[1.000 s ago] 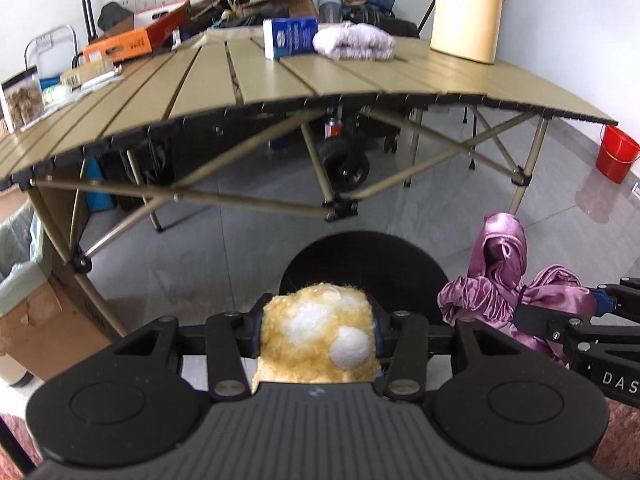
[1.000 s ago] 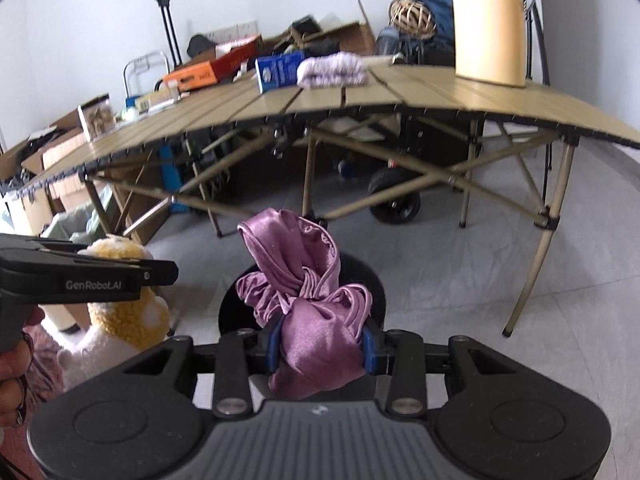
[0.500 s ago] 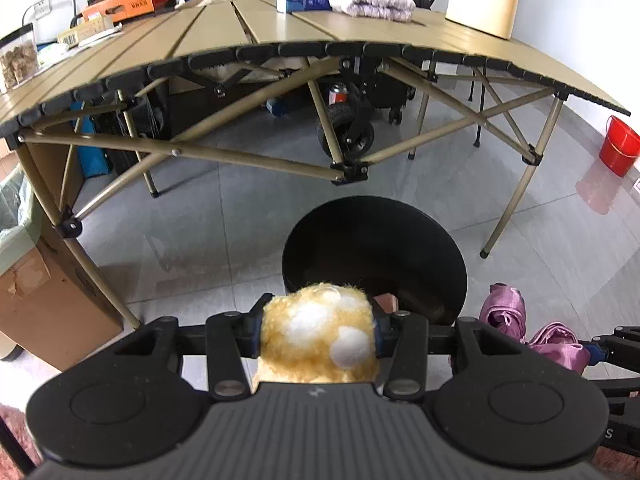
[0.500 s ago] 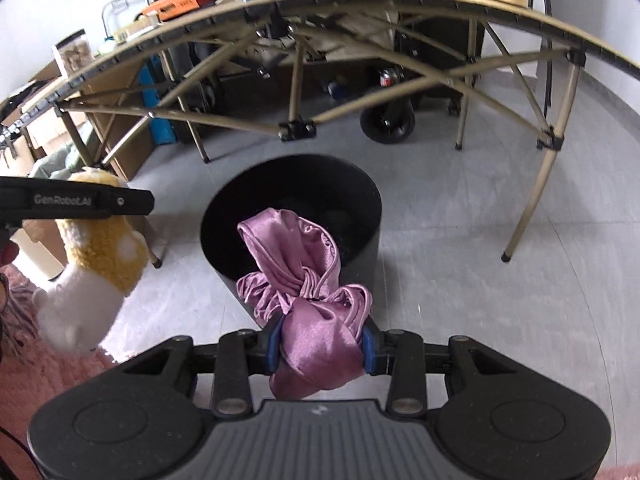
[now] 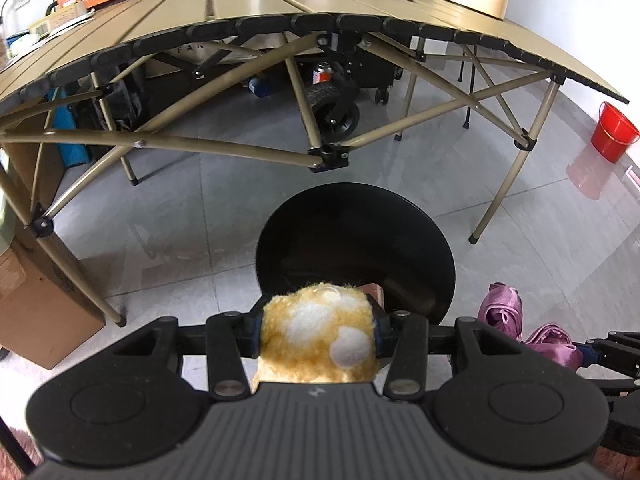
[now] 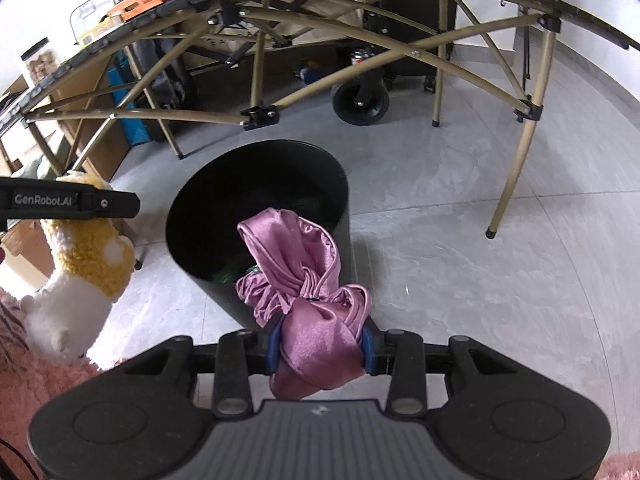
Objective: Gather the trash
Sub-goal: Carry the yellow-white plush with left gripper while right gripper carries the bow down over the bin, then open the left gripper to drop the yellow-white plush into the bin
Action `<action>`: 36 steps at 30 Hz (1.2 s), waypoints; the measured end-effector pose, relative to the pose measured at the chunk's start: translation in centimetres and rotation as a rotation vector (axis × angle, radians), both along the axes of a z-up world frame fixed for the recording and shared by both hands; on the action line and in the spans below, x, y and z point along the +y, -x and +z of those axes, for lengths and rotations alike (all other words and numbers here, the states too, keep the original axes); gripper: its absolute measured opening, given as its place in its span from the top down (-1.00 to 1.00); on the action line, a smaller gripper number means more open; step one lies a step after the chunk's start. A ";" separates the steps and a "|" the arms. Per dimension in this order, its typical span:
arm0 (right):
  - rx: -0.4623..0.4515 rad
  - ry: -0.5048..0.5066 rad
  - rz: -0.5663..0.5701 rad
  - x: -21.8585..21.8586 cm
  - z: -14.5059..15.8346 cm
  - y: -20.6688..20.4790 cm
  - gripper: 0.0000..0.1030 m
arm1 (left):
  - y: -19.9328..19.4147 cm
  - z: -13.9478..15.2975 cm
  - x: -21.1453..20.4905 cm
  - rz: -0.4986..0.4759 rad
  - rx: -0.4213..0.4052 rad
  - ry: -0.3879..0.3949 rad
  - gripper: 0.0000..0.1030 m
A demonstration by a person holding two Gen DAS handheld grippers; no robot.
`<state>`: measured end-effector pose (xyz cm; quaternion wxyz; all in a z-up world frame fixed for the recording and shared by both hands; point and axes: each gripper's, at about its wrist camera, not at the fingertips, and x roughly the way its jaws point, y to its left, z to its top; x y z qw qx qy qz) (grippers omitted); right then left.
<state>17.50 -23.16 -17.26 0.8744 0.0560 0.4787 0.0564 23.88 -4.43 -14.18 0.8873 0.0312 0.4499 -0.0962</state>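
Note:
A round black bin (image 5: 356, 240) (image 6: 260, 184) stands on the grey floor in front of a folding table. My left gripper (image 5: 318, 334) is shut on a yellow and white plush toy (image 5: 318, 340) (image 6: 80, 264), held just short of the bin's near rim. In the right wrist view the toy hangs left of the bin. My right gripper (image 6: 320, 350) is shut on a knotted purple satin cloth (image 6: 308, 288) (image 5: 520, 320), whose loose end reaches over the bin's near rim. Some dark items lie deep inside the bin.
The tan folding table (image 5: 240, 12) with crossed legs (image 6: 260, 114) stands close behind the bin. A cardboard box (image 5: 36, 320) sits at the left, a red bucket (image 5: 614, 132) at the far right. A wheeled cart (image 6: 362, 100) is under the table.
Both grippers have tilted downward and sunk toward the bin, so its opening now fills more of each view. The toy and cloth stay gripped.

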 end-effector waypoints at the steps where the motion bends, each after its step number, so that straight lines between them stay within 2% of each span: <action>1: 0.003 -0.003 -0.009 -0.2 -0.1 -0.1 0.29 | -0.3 -0.1 -0.3 -0.003 0.004 -0.003 0.10; 18: 0.024 -0.022 -0.166 -4.3 -1.1 -3.2 0.29 | -6.5 -0.3 -5.5 -0.049 0.008 0.010 0.10; 31: 0.062 -0.007 -0.228 -5.7 -2.5 -6.5 0.29 | -10.8 -2.6 -6.2 0.026 0.105 0.026 0.10; 36: 0.076 -0.004 -0.224 -5.5 -3.0 -7.5 0.29 | -11.7 -3.2 -6.0 0.042 0.118 0.029 0.10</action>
